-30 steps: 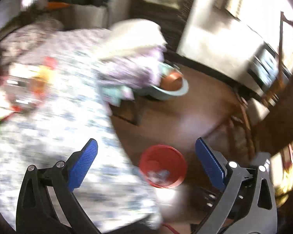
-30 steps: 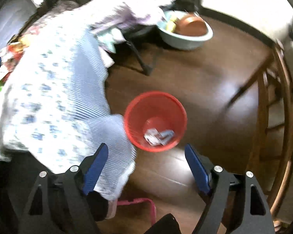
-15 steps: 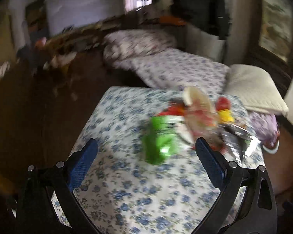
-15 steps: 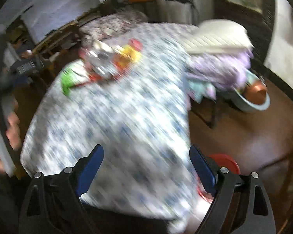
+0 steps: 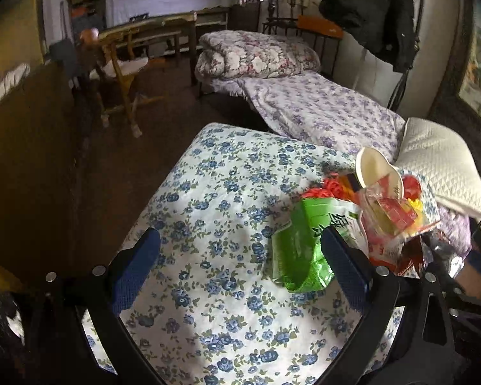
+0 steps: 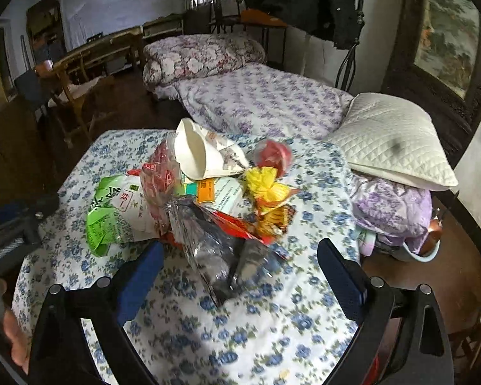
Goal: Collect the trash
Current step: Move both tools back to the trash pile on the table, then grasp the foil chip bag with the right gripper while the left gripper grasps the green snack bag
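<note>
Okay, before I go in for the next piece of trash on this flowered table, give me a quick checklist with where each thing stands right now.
1. Right gripper has nothing between its pads: ok, its jaws are opening wide and empty.
2. Left gripper free: ok, open, nothing between its pads.
3. Target lined up: ok, the clear plastic wrapper lies straight ahead of the right gripper.
4. Second target: ok, the green bag lies just ahead of the left gripper's right finger.
5. Pile stable: cannot tell; the paper cup lies tilted on top of the wrappers.
6. Bin location: not ok, no bin in either view now.
</note>
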A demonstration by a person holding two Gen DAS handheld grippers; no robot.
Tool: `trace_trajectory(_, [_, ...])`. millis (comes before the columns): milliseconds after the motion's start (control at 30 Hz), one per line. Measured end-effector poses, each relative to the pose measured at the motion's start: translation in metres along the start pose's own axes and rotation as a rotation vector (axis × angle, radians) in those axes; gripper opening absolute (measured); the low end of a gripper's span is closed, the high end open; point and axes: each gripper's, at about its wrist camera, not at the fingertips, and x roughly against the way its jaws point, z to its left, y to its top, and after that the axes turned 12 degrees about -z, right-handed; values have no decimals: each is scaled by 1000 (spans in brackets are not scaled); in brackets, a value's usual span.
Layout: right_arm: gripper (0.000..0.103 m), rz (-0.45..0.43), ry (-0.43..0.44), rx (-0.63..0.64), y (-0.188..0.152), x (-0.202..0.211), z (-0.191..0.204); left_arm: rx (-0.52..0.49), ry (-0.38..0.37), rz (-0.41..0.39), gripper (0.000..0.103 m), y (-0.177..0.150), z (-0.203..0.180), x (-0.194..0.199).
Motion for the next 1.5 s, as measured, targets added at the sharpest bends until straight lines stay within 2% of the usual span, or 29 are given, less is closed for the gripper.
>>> trace_trajectory(100, [94,13,-16,8,0,-15,6,26,-6,18,96,0,6,-4])
trace_trajectory(167, [87,7,-23,12,-1,-22,8,39,-3,25,96,0,8,-5])
trace_trajectory(200, [63,12,-19,12,-1,-26,7,41,-3,26,96,-1,8,-5])
trace_trajectory(233, [34,35,-5,5,-3,-30,6,39,-3,29,96,-1,8,-6])
trace_trajectory(333, [27,46,11,-16,-11,-20,4,27,-3,38,96,-2,6,-8])
trace_trajectory(400, [24,43,82,-68,-20,-1,0,18,-3,42,96,-3,6,-9])
trace_trajectory(600, [23,37,198,-156,-56,51,-4,-2,-70,65,96,-7,-1,-14])
trace_trajectory(733, [24,67,252,-202,-71,56,-6,-53,-96,92,96,-11,-23,-28])
trace_trajectory(800, [24,70,261,-209,-72,58,-9,-67,-125,98,96,-11,-38,-35])
trace_trajectory(1033, [24,39,260,-249,-67,68,-28,-102,-152,129,97,-16,-67,-61])
trace_trajectory(1167, [25,42,266,-262,-68,65,-32,-101,-170,150,97,-17,-71,-67])
trace_trajectory(1267, [25,52,272,-263,-69,62,-32,-71,-219,166,96,-17,-69,-65])
trace_trajectory(1333, [25,59,279,-268,-70,59,-31,-82,-217,179,96,-20,-71,-68])
trace_trajectory(1433, [25,59,280,-267,-70,59,-29,-65,-266,235,96,-26,-74,-74])
trace_trajectory(1500, [25,60,277,-270,-69,58,-29,-86,-247,239,96,-30,-76,-78])
